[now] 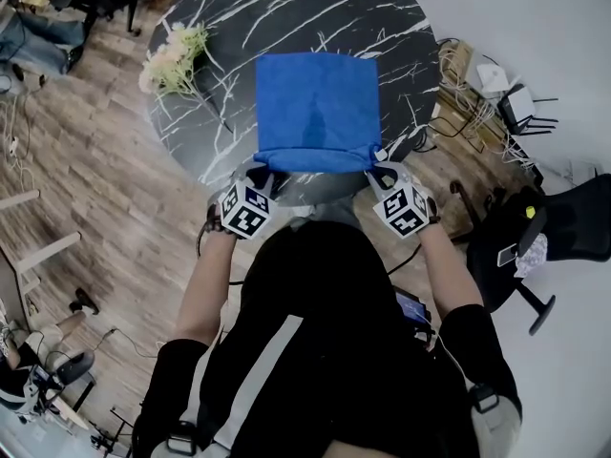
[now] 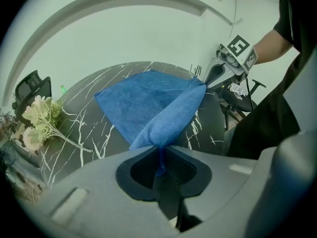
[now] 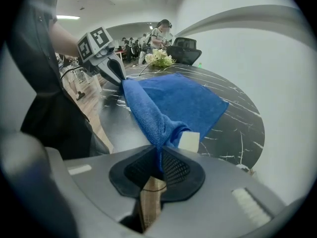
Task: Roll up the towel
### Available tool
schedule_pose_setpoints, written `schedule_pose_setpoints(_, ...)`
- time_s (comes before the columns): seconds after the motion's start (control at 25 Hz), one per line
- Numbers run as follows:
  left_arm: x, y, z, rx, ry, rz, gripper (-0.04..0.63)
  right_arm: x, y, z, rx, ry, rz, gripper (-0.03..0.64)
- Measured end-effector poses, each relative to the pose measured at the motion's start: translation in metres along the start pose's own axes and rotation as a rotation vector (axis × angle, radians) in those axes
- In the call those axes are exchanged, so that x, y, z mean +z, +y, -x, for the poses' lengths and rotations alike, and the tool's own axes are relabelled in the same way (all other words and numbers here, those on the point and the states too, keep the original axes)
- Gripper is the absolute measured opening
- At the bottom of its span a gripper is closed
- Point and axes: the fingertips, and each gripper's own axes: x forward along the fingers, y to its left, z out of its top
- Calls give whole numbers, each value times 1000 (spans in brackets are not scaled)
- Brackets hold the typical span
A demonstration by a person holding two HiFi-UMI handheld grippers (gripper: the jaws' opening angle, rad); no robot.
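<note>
A blue towel (image 1: 316,111) lies spread on the round black marble table (image 1: 220,27), its near edge lifted and bunched. My left gripper (image 1: 270,171) is shut on the towel's near left corner (image 2: 159,144). My right gripper (image 1: 378,170) is shut on the near right corner (image 3: 161,133), where a white label (image 3: 188,141) sticks out. The near edge (image 2: 174,117) hangs stretched between the two grippers. In the left gripper view the right gripper (image 2: 221,69) shows at the far end of the edge; in the right gripper view the left gripper (image 3: 113,69) does.
A bunch of pale flowers (image 1: 175,57) lies on the table's left side. A black office chair (image 1: 535,241) stands to the right of me, with cables and boxes (image 1: 487,89) on the floor behind it. Wooden floor (image 1: 86,170) runs along the left.
</note>
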Motion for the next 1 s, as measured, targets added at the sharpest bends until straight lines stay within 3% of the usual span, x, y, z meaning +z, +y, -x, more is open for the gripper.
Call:
schedule_pose_setpoints(0.28,-6,-14,6,-48,17,9,44,-5,8,9,13,-12,-18,37)
schedule_pose_setpoints(1.0,23,26,-5,-39,61,72,64,26,-36,-1,38,-48,-35,43)
